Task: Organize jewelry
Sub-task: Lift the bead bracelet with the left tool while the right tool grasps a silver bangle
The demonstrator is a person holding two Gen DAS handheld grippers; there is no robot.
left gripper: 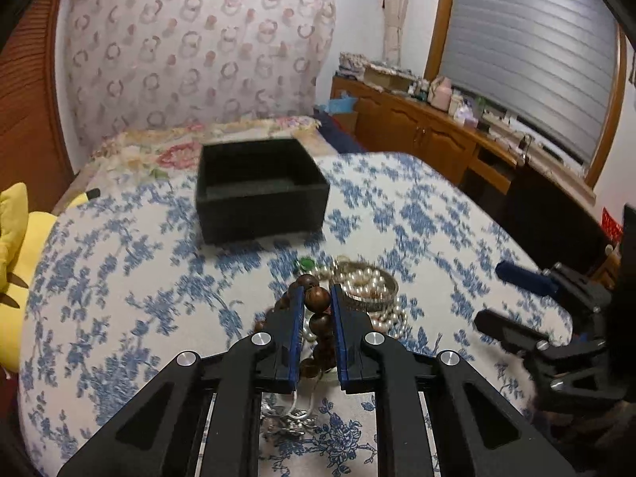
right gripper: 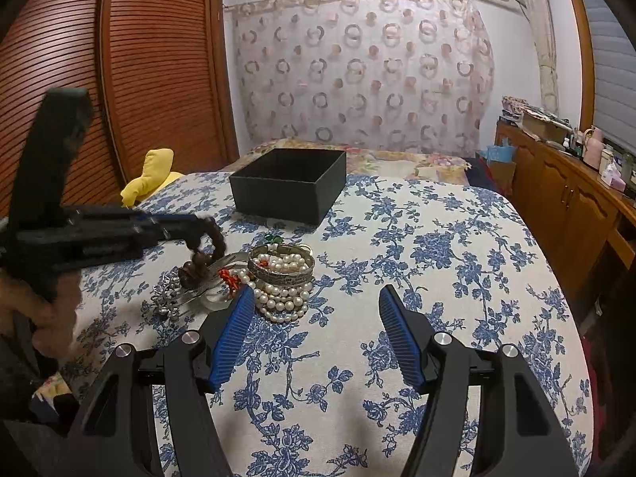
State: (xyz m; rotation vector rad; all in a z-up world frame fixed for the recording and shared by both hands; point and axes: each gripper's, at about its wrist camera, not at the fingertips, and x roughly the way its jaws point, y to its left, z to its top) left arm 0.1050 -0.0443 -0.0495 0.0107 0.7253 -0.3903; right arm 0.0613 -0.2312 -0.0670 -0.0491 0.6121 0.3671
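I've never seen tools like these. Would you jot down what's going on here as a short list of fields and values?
surface: blue floral cloth
left gripper: jaws shut on the brown wooden bead bracelet, part of it lifted off the pile
right gripper: jaws open, holding nothing, above bare cloth
jewelry pile: pearl strands, silver bangle, a red piece, a silver piece
black box: open-topped, behind the pile, looks empty

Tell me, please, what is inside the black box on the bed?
The black box looks empty: the left wrist view shows only dark lining on its floor. The near wall hides the front strip of the floor, and in the right wrist view the inside is too dark to read.
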